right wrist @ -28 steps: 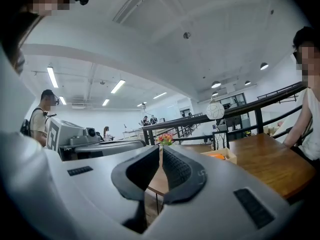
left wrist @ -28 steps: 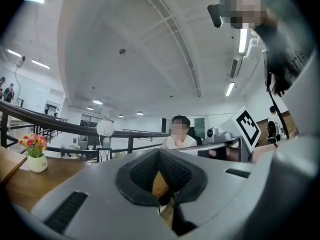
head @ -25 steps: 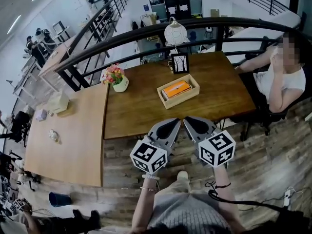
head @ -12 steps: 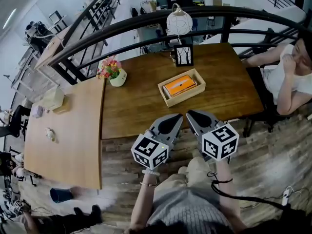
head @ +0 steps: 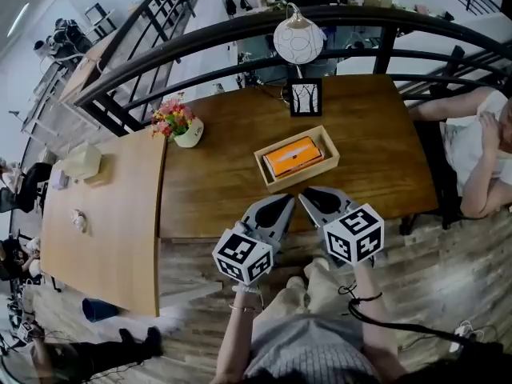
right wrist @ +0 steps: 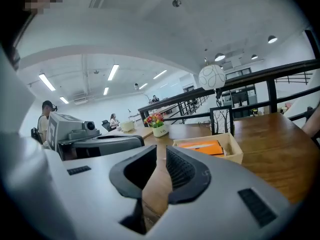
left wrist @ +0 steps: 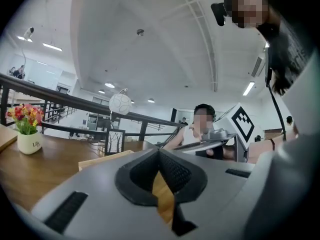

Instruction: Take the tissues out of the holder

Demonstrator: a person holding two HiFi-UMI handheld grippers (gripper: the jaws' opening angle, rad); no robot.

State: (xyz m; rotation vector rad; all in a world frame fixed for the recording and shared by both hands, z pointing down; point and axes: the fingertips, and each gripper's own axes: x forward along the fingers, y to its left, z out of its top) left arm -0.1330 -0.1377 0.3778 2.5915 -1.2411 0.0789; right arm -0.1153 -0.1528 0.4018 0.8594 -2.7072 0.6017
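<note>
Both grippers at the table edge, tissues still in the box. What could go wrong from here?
The orange tissue pack lies low inside the shallow wooden holder, so a grab could lift or drag the holder too. The small black-framed picture stands behind it; overreaching might knock it.

Everything's bright and even here, lit from ceiling strip lights [right wrist: 47, 82] and spots, so your wooden table [head: 224, 182] only gets soft shadows and a mild sheen. Heavy fisheye bends the railing [head: 400, 13] and darkens the corners in all three views. The left gripper [left wrist: 159, 149] and right gripper [right wrist: 161, 148] look soft right up at the lens.
</note>
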